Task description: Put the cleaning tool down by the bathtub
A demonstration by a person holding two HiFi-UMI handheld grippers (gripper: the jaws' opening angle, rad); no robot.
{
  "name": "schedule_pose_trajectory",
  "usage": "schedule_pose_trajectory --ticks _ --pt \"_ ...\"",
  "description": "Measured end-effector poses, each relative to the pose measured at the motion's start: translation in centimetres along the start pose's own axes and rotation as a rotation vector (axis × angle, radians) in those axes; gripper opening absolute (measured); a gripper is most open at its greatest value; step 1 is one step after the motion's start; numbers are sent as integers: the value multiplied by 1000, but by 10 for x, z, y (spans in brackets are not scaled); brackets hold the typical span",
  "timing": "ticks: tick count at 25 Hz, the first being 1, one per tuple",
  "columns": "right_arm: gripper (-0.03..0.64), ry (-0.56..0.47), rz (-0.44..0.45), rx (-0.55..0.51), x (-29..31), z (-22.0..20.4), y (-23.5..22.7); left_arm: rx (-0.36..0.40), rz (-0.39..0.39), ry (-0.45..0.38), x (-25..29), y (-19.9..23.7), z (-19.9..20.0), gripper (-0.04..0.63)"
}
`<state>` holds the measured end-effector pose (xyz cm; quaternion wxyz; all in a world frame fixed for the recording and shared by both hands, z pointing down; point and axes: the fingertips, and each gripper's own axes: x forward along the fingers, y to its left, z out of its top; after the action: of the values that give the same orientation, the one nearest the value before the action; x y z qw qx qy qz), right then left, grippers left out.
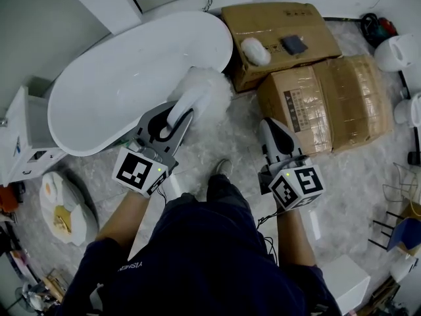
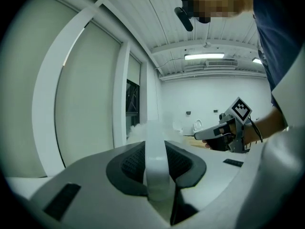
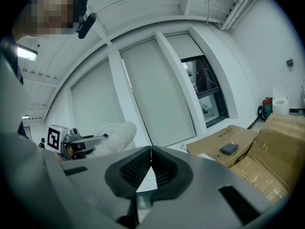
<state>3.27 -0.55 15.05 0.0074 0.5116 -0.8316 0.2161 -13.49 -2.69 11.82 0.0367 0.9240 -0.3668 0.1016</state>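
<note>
A white bathtub (image 1: 112, 84) lies at the upper left of the head view. My left gripper (image 1: 172, 125) is shut on the white handle (image 2: 155, 156) of a cleaning tool. The tool's fluffy white head (image 1: 205, 89) hangs over the tub's near right rim, and it also shows in the left gripper view (image 2: 137, 130) and the right gripper view (image 3: 113, 135). My right gripper (image 1: 271, 128) is held to the right above the marbled floor, its jaws shut together (image 3: 150, 168) with nothing between them. It appears in the left gripper view too (image 2: 223, 133).
Two cardboard boxes (image 1: 275, 18) (image 1: 332, 104) lie right of the tub; the far one carries a white fluffy item (image 1: 255, 50) and a dark pad (image 1: 293, 43). White toilets (image 1: 396, 51) stand at the right edge and a white cabinet (image 1: 20, 140) at the left. A round floor item (image 1: 59, 206) lies at the lower left.
</note>
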Motion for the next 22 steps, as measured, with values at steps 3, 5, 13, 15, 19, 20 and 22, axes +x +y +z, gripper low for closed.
schedule_pose_trajectory --ticks 3,5,13,15,19,20,22 --pt "3 7 0 7 8 1 -23 -4 -6 24 26 -1 -8 107" --pt "3 18 -9 16 14 -1 -39 -4 -16 43 43 -2 -14 108" --pt "3 50 -20 33 46 -18 -90 7 -40 101 105 8 -42 108" --pt "3 61 -23 33 55 -26 -102 9 -49 123 120 10 -54 108" --pt "3 70 -45 56 72 -46 -131 13 -78 180 154 11 -90 108" --pt "3 71 -53 63 76 -53 -139 14 -88 195 164 11 -101 108" --pt "3 70 -70 78 84 -69 -156 18 -114 227 184 11 -126 109"
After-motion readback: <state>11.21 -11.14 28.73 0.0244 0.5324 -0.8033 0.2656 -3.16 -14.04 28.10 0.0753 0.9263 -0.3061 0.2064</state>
